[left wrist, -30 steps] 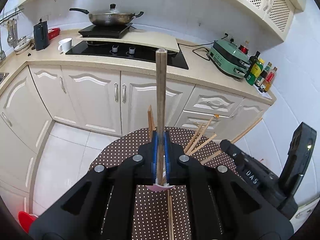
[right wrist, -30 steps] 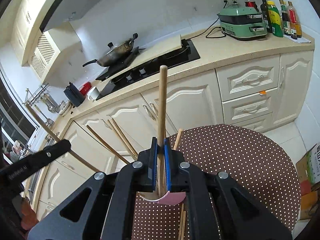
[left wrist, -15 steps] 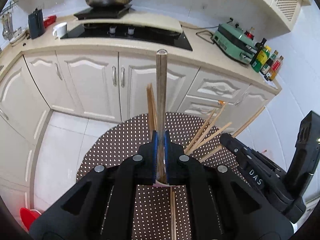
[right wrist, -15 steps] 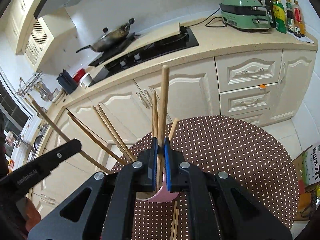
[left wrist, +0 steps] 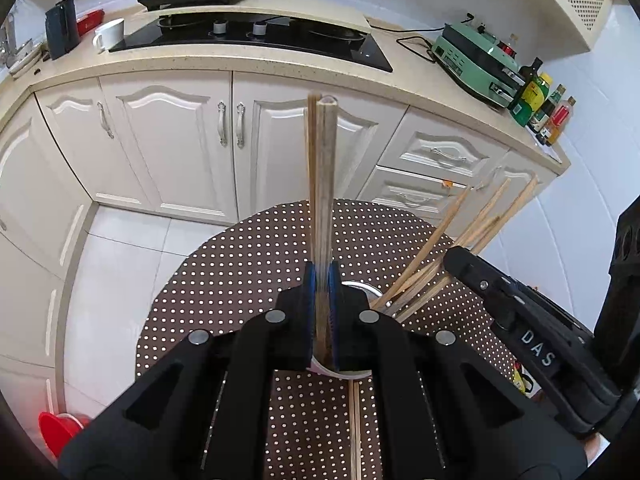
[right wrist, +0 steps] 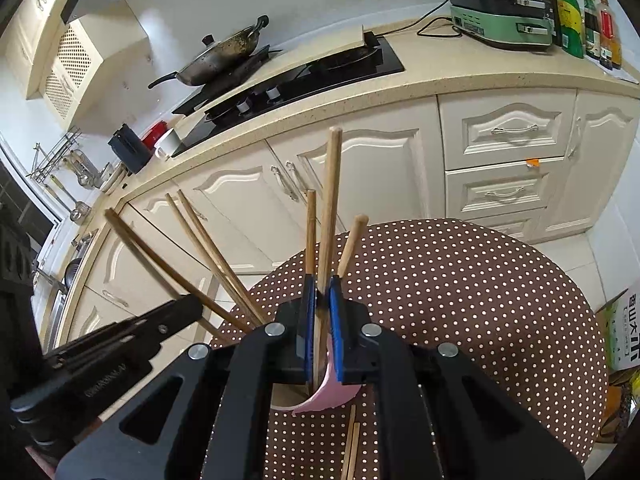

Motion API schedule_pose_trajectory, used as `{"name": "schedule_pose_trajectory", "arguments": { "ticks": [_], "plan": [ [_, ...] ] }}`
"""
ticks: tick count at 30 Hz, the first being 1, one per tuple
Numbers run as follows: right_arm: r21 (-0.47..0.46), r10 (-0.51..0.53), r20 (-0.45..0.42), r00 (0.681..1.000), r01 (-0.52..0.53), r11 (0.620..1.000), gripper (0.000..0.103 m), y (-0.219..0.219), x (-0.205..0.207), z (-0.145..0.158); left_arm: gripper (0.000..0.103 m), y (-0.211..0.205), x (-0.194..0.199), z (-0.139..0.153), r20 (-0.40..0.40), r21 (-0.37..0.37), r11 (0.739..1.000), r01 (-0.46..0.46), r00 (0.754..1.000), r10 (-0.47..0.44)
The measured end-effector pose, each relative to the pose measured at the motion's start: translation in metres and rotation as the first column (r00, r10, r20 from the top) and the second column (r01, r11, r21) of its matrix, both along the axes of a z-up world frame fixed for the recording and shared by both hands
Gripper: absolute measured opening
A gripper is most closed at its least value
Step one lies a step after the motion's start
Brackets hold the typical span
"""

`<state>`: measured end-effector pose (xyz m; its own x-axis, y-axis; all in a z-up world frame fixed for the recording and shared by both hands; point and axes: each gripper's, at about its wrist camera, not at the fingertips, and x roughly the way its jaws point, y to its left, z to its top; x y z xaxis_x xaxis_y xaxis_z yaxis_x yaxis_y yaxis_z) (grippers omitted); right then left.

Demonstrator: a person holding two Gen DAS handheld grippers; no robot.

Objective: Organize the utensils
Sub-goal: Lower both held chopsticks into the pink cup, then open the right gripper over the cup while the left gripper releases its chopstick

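Note:
My left gripper [left wrist: 321,276] is shut on an upright wooden chopstick [left wrist: 324,184], held over a pink cup [left wrist: 352,372] on the dotted table [left wrist: 240,272]. My right gripper [right wrist: 321,286] is shut on another wooden chopstick [right wrist: 330,200], its lower end inside the pink cup [right wrist: 328,394]. Several chopsticks [left wrist: 440,252] stand fanned out in the cup; they also show in the right wrist view [right wrist: 208,248]. Each gripper shows in the other's view: the right one [left wrist: 520,332], the left one [right wrist: 100,360].
Loose chopsticks lie on the table near me [left wrist: 354,420], [right wrist: 350,440]. White kitchen cabinets [left wrist: 180,140] and a counter with a hob [left wrist: 248,36], a wok [right wrist: 216,56], a green appliance [left wrist: 476,60] and bottles [right wrist: 584,12] stand behind. A red bowl [left wrist: 60,432] is on the floor.
Both grippers have lowered toward the cup with their chopsticks. More of the table and the fanned chopsticks is now in view.

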<state>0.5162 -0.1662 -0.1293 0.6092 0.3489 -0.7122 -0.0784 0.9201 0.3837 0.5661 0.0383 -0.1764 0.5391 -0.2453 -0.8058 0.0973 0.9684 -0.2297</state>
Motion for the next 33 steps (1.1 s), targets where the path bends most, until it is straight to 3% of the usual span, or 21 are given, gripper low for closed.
{"name": "schedule_pose_trajectory", "arguments": {
  "ticks": [3,5,6,8,23,31,33],
  "plan": [
    [0.0,0.01,-0.003,1.0,-0.01,1.0,0.012,0.002,0.0,0.001,0.007,0.0,0.001,-0.004,-0.01,0.003,1.0,0.01,1.0,-0.01],
    [0.005,0.01,-0.005,1.0,-0.01,1.0,0.02,0.002,-0.001,0.003,0.007,0.002,0.0,-0.005,-0.015,0.009,1.0,0.011,1.0,-0.011],
    [0.007,0.009,-0.006,1.0,-0.009,1.0,0.029,0.002,-0.001,0.004,0.007,0.002,0.0,-0.006,-0.022,0.014,1.0,0.012,1.0,-0.012],
    [0.009,0.004,-0.003,1.0,-0.004,1.0,0.035,0.001,-0.003,0.006,0.007,0.003,-0.001,-0.007,-0.029,0.018,1.0,0.009,1.0,-0.009],
    [0.0,-0.021,0.013,1.0,0.021,1.0,0.051,-0.013,-0.016,0.02,0.007,0.01,-0.015,-0.003,-0.037,0.049,0.999,0.0,0.999,0.002],
    [-0.009,-0.015,0.014,1.0,0.015,1.0,0.068,-0.016,-0.029,0.023,0.008,0.012,-0.027,0.006,-0.012,0.079,0.997,-0.013,1.0,0.014],
    [-0.013,-0.014,0.015,1.0,0.014,1.0,0.072,-0.016,-0.033,0.024,0.014,0.012,-0.03,0.009,-0.005,0.091,0.996,-0.015,1.0,0.015]
  ]
}}
